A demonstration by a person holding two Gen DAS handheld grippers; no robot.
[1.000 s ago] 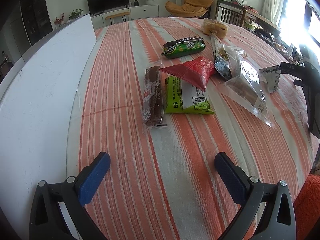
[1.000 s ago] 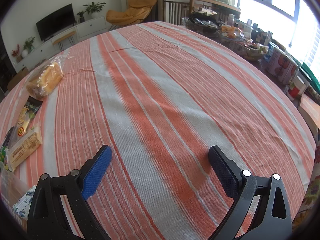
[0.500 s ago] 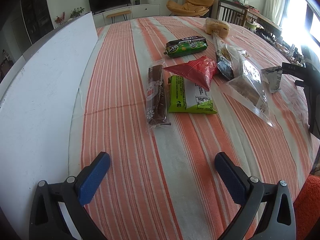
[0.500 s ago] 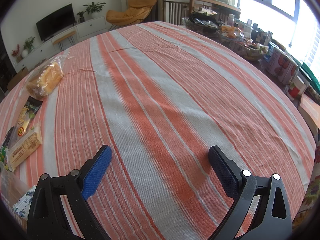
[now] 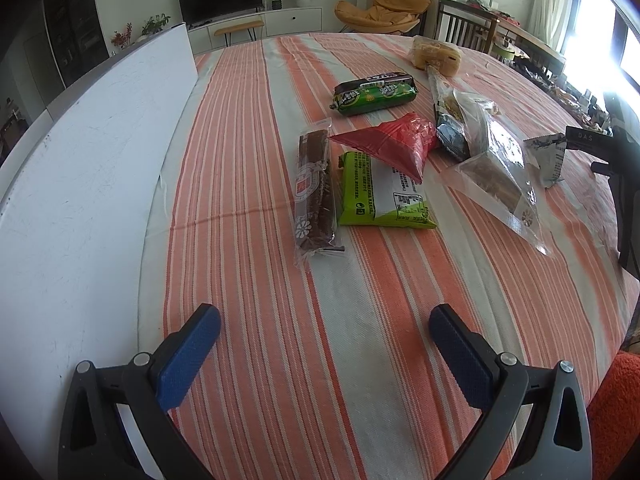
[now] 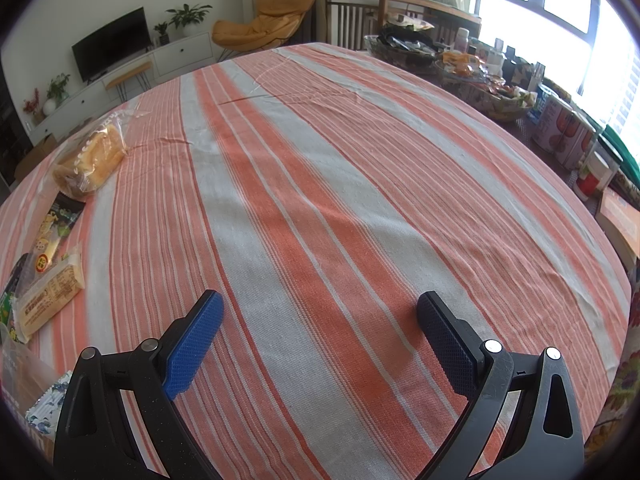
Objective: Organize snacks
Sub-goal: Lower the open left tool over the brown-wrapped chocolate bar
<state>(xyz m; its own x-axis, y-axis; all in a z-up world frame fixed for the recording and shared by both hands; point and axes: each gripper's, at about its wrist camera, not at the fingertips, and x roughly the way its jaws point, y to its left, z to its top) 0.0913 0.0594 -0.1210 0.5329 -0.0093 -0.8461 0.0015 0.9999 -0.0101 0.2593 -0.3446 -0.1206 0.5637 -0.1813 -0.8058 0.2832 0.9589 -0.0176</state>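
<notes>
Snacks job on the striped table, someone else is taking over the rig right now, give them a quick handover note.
Left gripper: open, empty, above the cloth short of the snacks.
Right gripper: open, empty, over bare striped tablecloth.
Snacks lie loose: brown bar beside the lime-green pack, red pouch overlapping that pack, dark green pack behind, clear bag to the right, bread bag farthest.
Done: nothing looks sorted.
Left: every snack.

My table's striped cloth carries a brown bar, green pack, red bag, dark green roll, clear bags, bread and a white board.
</notes>
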